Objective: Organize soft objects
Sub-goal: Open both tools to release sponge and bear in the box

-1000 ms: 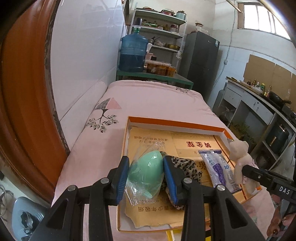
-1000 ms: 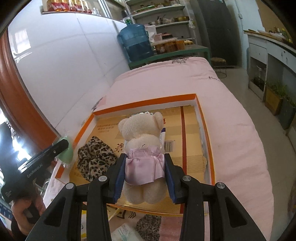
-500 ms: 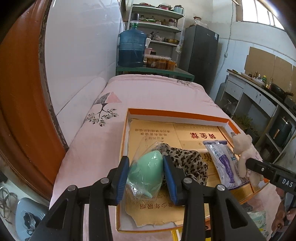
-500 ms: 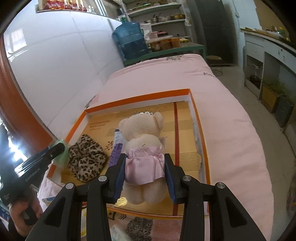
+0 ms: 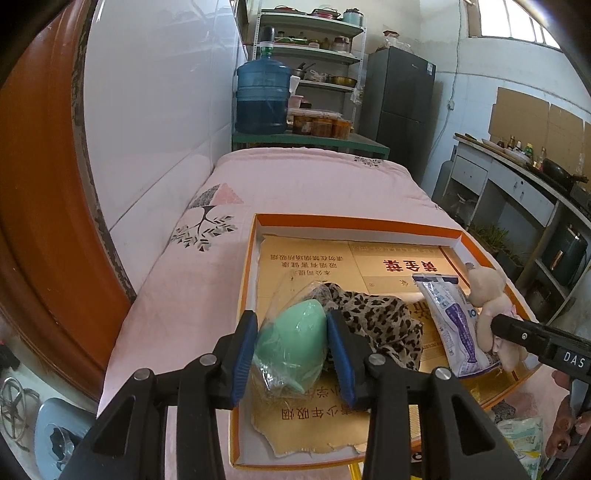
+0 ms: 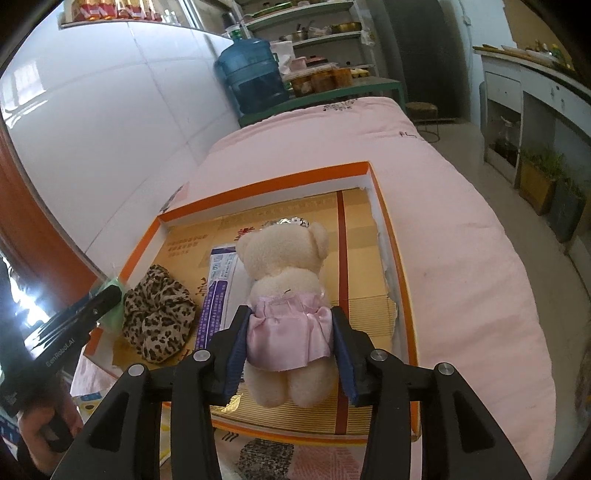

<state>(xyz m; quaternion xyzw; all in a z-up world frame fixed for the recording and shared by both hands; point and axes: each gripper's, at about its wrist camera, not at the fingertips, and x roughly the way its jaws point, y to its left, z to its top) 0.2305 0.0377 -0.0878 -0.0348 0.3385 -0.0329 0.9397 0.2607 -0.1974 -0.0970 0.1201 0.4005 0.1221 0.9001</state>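
Daylight, bright and even. In my left view it enters by the high window (image 5: 517,26) at upper right, which is blown out white. The tiled wall (image 6: 110,110) in my right view carries a pale sheen at upper left. Shadows are soft and short under my jaws. Focus is sharp at centre; straight lines bow hard toward the edges, and black vignette fills every corner.

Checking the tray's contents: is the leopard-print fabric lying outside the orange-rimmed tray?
No. In the right wrist view the leopard-print fabric lies inside the orange-rimmed tray, beside the white and purple packet.
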